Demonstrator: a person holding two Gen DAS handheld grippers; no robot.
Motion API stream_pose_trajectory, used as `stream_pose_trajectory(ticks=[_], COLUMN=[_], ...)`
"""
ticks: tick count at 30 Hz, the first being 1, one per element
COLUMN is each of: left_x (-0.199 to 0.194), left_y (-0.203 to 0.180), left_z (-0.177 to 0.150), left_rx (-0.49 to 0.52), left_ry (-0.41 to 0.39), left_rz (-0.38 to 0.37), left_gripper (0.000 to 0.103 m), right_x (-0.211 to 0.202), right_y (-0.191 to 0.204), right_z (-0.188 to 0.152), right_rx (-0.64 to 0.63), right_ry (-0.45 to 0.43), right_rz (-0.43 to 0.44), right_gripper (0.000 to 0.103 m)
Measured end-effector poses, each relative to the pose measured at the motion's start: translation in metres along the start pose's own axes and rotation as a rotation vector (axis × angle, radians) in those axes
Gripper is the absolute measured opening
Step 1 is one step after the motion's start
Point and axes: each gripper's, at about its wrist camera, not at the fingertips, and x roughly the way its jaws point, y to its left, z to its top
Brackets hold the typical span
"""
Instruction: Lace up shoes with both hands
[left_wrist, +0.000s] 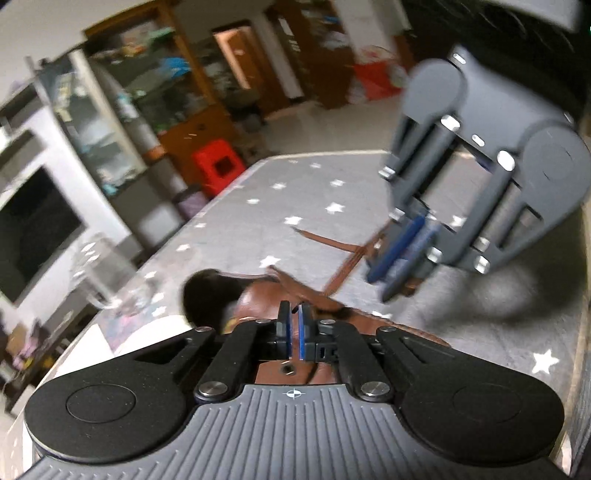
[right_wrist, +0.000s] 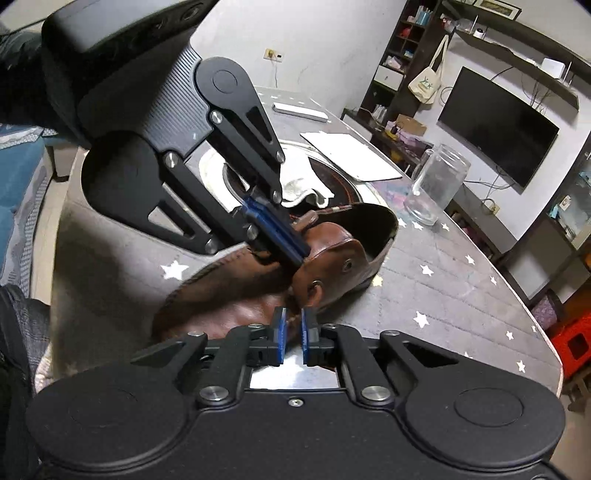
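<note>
A brown leather shoe lies on the grey star-patterned table; it also shows in the left wrist view. Its brown lace trails across the cloth. My left gripper is shut on a piece of the shoe's eyelet flap or lace; in the right wrist view it pinches the flap beside a metal eyelet. My right gripper is nearly closed on the brown lace at the shoe's throat; in the left wrist view it hovers low over the lace, blurred.
A glass jar stands right of the shoe. A white sheet, a white cloth and a remote lie further back. A red stool stands beyond the table edge.
</note>
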Motion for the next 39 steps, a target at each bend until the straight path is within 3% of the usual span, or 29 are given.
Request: stream_pose_trajectory(ticks=[6,16,32,35,39], left_x=[-0.037,-0.056,-0.054,-0.053,-0.051], left_y=[0.011,0.006,0.012,0.016,0.023], left_z=[0.0,0.001,-0.021,-0.026,-0.029], left_rx=[-0.041,-0.038,-0.075,-0.086,-0.111], left_ry=[-0.018,-0.054,0.005,0.018,0.031], left_rz=[0.068,0.071,0.071,0.078,0.084], left_gripper=[0.003,0.0,0.002,0.002,0.002], right_x=[-0.002,0.013,0.032,0.043,0.049], right_y=[0.007,0.002,0.009,0.016,0.017], right_z=[0.004,0.028,0.03,0.03,0.03], right_rx=[0.001,-0.002,-0.178,-0.237,-0.253], right_ry=[-0.026,-0.141,-0.051,-0.021,-0.008], right_rz=[-0.035,-0.086,-0.09,-0.097,-0.091], right_gripper=[0.008,0.008,0.009,0.014,0.014])
